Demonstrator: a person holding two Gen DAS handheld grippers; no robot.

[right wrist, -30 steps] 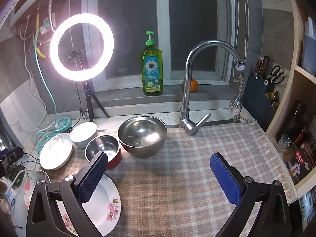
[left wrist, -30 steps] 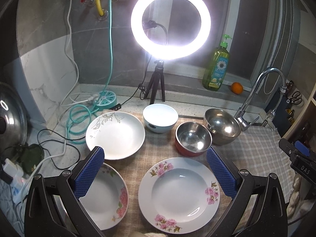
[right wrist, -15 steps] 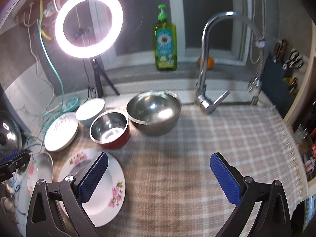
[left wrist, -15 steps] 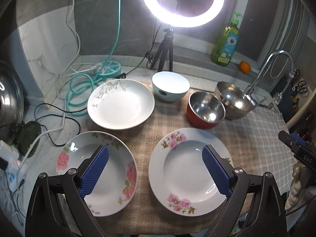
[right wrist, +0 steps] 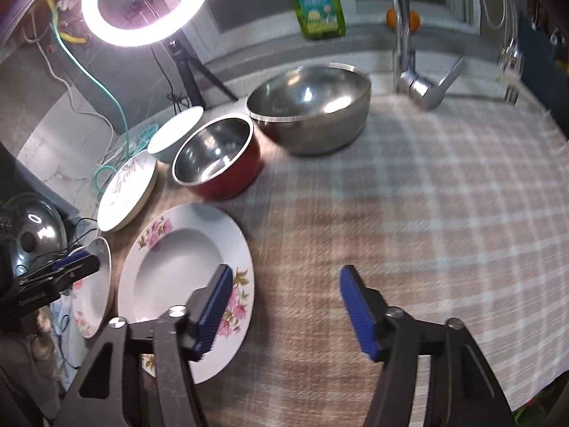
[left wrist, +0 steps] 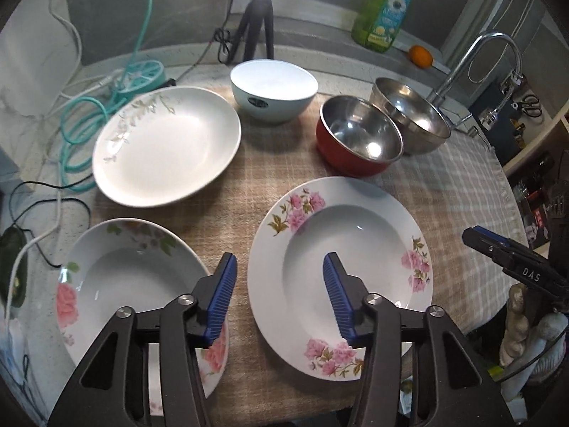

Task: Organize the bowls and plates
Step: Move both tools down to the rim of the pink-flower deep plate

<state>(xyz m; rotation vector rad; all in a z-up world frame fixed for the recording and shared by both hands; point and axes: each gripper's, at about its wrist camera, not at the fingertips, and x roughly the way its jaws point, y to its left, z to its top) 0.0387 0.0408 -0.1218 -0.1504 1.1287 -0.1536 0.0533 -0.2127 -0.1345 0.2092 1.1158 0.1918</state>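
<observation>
Checked cloth (right wrist: pixel 426 195) covers most of the surface, filling the right and centre of the right wrist view; bare marble surface (left wrist: pixel 39 163) shows at far left of the left wrist view w/ teal hose (left wrist: pixel 78 135) and cables coiled on it. Ring light (right wrist: pixel 142 3) glows upper left in the right view, its tripod (left wrist: pixel 258 17) top centre in the left view. Big steel bowl (right wrist: pixel 313 106) sits upper centre in the right view, just beside the tap (right wrist: pixel 409 42) at upper right. Pink-flower plate (left wrist: pixel 341 274) lies flat on the cloth, centre-right of the left view. Second pink-flower plate (left wrist: pixel 135 299) lies lower left of that view, close beside the first, partly under the tool. White plate w/ leaf sprig (left wrist: pixel 167 146) is mid left, apart from both. Red bowl w/ steel inside (left wrist: pixel 359 138) is upper right of centre, touching or nearly touching the big steel bowl; pale blue-white bowl (left wrist: pixel 274 89) sits top centre. Green soap bottle (left wrist: pixel 384 10) and an orange (left wrist: pixel 419 56) stand on the sill, upper right. Left gripper (left wrist: pixel 279 295): jaws have just been closing, now partway apart, straddling the left rim of the centre-right plate, pads not pressing on it. Right gripper (right wrist: pixel 284 313): jaws also just closing, partway apart, left pad over that plate's right rim, right pad over bare cloth, nothing clamped.
</observation>
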